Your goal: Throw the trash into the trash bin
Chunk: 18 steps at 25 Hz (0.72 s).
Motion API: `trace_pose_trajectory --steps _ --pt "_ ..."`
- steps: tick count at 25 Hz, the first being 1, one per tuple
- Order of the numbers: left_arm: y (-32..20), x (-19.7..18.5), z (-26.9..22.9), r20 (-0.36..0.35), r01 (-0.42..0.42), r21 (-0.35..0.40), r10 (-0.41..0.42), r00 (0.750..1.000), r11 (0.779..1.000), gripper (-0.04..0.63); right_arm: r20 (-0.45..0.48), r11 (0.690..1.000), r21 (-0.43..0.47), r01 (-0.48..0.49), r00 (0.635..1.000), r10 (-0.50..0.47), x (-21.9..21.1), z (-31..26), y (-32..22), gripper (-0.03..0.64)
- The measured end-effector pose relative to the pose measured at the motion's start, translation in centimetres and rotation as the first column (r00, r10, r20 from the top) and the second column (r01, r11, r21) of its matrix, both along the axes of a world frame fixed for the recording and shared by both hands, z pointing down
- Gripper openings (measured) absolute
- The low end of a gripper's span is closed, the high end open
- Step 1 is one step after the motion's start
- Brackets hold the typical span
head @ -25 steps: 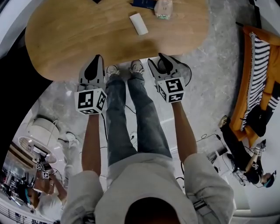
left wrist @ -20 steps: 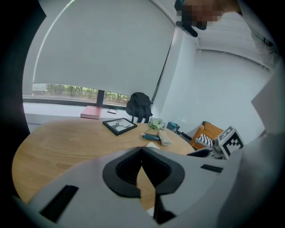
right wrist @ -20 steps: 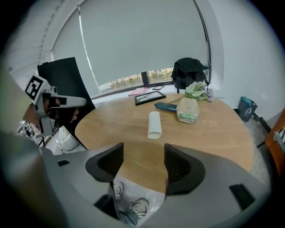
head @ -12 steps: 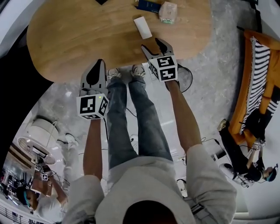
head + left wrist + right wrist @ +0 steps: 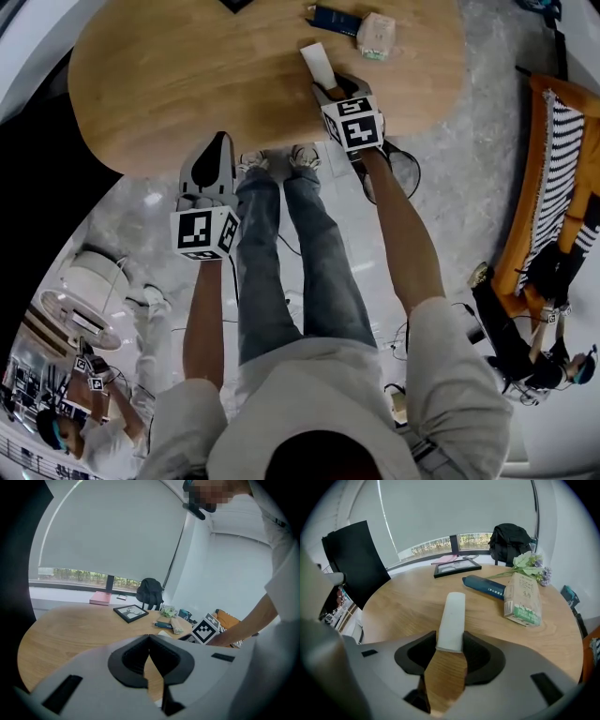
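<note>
A white paper strip lies flat on the round wooden table. My right gripper points steeply down at the strip's near end. Its jaws are closing, the strip's end sits between them, and both pads touch its edges. My left gripper hangs at the table's near edge, shut and empty. No trash bin is clearly in view.
Beyond the strip lie a dark blue box and a green-and-tan carton. A picture frame, flowers and a black backpack stand farther back. An orange sofa is at right.
My right gripper has moved forward and down over the table's edge until its jaws reached the white strip's near end. The left gripper has stayed in place.
</note>
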<state>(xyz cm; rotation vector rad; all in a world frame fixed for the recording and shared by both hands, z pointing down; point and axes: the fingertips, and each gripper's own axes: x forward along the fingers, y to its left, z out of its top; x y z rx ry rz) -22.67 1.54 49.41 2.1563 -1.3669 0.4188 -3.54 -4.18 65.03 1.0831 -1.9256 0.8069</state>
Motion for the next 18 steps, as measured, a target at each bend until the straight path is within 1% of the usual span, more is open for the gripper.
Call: trace_pose_trajectory --steps 4,8,11,13,18 --pt "0.0 -0.2 -0.1 0.001 -0.004 -0.001 0.004 1.000 1.000 0.018 0.036 1.000 0.017 -0.003 0.999 0.003 -0.7 -0.7 0.8 0.184" --pt "-0.3 0.1 -0.5 0.003 -0.017 0.004 0.017 1.000 1.000 0.018 0.102 0.996 0.086 -0.034 0.994 0.025 -1.3 -3.3 1.9 0.181" --pt "-0.7 0.8 -0.8 0.004 -0.041 0.008 0.041 0.999 0.999 0.018 0.153 0.982 0.164 -0.093 0.986 0.068 -1.2 -6.4 2.8 0.183" --pt "-0.9 1.5 -1.0 0.008 -0.067 0.010 0.067 0.998 0.998 0.018 0.185 0.969 0.199 -0.145 0.977 0.108 -0.9 -8.2 3.8 0.183" --pt "-1.2 4.1 -1.3 0.005 -0.117 0.023 0.117 0.993 0.993 0.018 0.233 0.942 0.240 -0.235 0.956 0.179 1.0 -11.1 6.5 0.182"
